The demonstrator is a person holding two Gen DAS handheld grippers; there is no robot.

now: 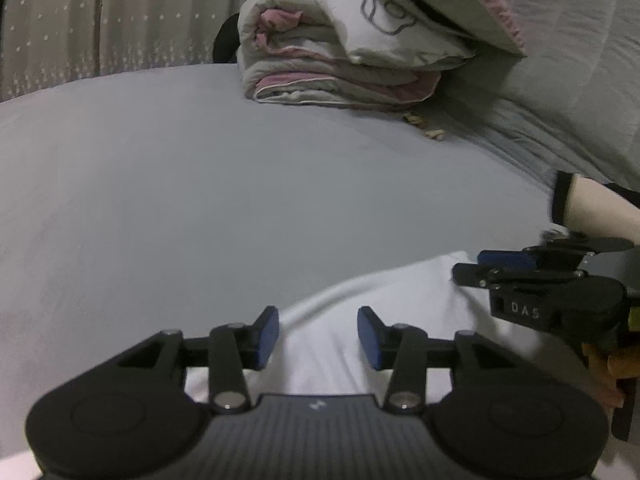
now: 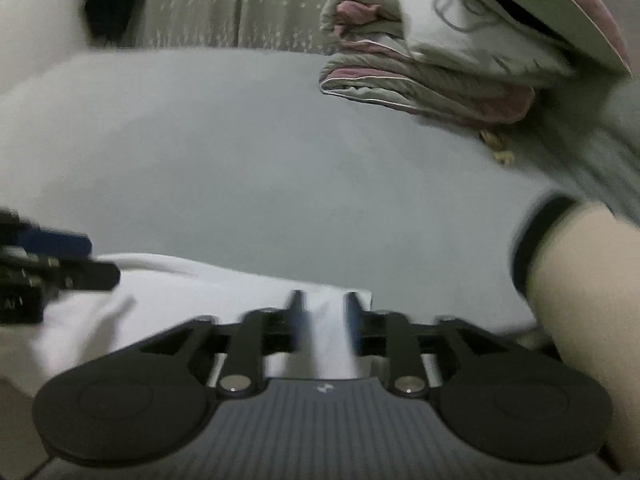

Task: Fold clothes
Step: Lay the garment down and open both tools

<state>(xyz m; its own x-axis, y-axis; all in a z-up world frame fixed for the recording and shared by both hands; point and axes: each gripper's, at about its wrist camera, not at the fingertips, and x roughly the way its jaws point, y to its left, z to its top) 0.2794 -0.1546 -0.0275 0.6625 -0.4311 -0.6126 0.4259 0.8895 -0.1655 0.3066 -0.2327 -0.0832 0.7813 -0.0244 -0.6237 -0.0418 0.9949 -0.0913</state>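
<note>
A white garment (image 1: 340, 320) lies on the grey bed sheet (image 1: 240, 180) at the near edge, partly folded, with a corner toward the right. My left gripper (image 1: 318, 336) hovers over it, open, blue pads wide apart with nothing between them. My right gripper (image 1: 476, 268) comes in from the right at the garment's far corner. In the right wrist view the right gripper (image 2: 324, 312) is blurred, its fingers a narrow gap apart over the garment (image 2: 200, 292) edge. The left gripper (image 2: 100, 258) shows at the left edge. A person's forearm (image 2: 580, 280) is at the right.
A folded grey and pink quilt stack (image 1: 340, 60) sits at the far side of the bed, and a grey duvet (image 1: 580, 80) runs along the right. A small beige scrap (image 1: 424, 126) lies by the quilt. A star-patterned curtain (image 1: 100, 20) hangs behind.
</note>
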